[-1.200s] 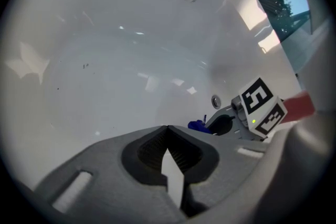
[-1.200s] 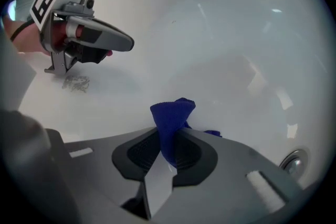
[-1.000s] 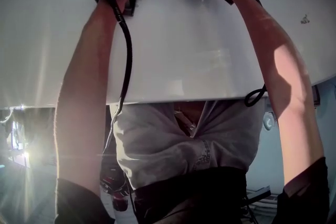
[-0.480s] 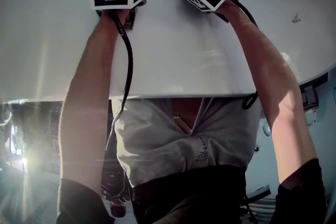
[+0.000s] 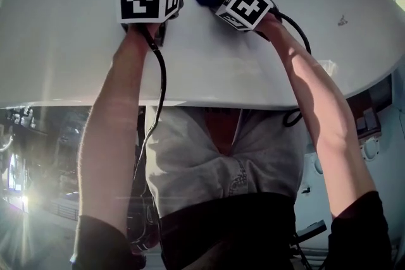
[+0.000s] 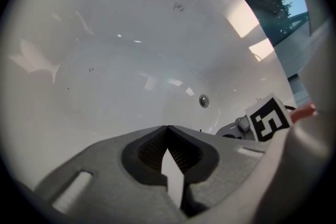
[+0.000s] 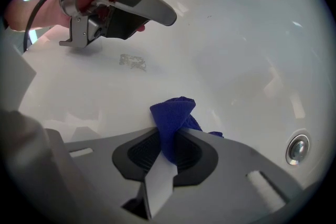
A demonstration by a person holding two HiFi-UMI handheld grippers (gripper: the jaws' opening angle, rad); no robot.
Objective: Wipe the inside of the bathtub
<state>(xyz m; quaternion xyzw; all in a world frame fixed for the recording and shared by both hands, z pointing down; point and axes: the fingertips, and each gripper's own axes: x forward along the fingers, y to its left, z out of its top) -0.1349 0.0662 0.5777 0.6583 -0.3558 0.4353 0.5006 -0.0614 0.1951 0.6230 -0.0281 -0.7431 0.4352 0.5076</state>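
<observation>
The right gripper [image 7: 169, 136] has its jaws clenched on a blue cloth [image 7: 173, 113] inside the bathtub [image 7: 236, 34], near the drain [image 7: 297, 148]. The cloth seems soft and light, so a bunched fold is probably the best hold. The left gripper [image 6: 167, 131] has its jaws pressed together on nothing.

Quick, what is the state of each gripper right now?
The left gripper: closed, holding nothing.
The right gripper: closed on the blue cloth.
</observation>
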